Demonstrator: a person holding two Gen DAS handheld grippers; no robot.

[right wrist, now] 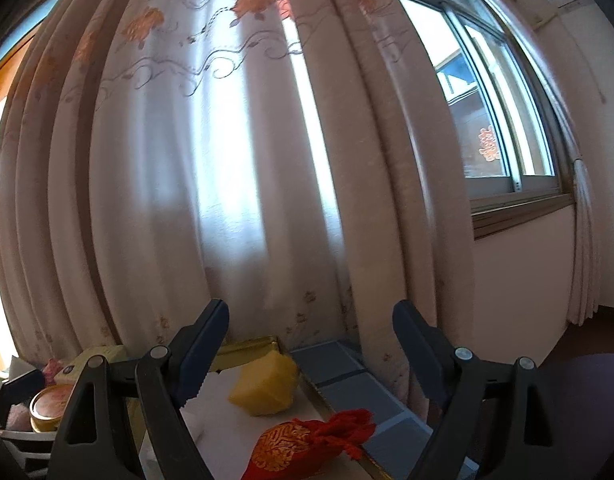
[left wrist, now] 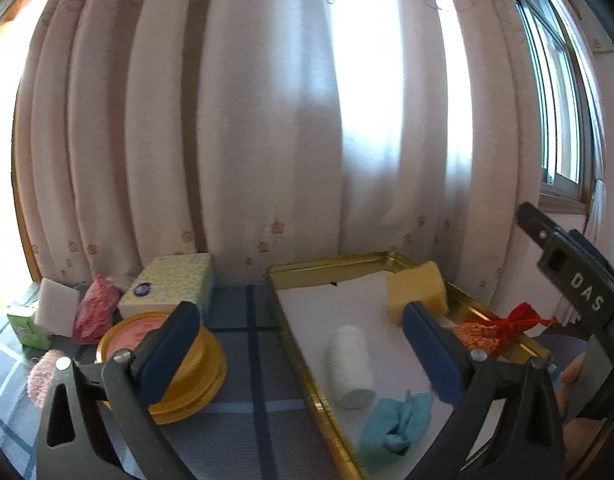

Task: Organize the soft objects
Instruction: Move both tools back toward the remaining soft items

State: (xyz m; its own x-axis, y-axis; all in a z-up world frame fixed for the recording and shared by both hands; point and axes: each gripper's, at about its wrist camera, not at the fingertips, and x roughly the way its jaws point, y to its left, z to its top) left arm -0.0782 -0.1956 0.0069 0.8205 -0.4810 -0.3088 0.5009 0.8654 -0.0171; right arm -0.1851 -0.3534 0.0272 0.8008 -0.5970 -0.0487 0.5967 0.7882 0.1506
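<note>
A gold tray (left wrist: 291,332) with a white liner holds a yellow sponge (left wrist: 417,292) at the back, a white roll (left wrist: 351,364) in the middle and a crumpled teal cloth (left wrist: 395,424) near the front. A red-and-orange tasselled pouch (left wrist: 487,334) lies at its right rim. My left gripper (left wrist: 299,320) hangs open over the tray's left edge, with nothing between its fingers. In the right wrist view my right gripper (right wrist: 310,314) is open and empty, above the sponge (right wrist: 267,384) and the pouch (right wrist: 303,448).
Left of the tray stand a round gold tin (left wrist: 163,364) with a pink lid, a tissue box (left wrist: 171,284), a pink-red pouch (left wrist: 97,308), a white block (left wrist: 59,306), a green carton (left wrist: 27,326) and a pink fluffy item (left wrist: 43,372). Curtains (left wrist: 267,140) hang close behind; a window (right wrist: 487,120) is right.
</note>
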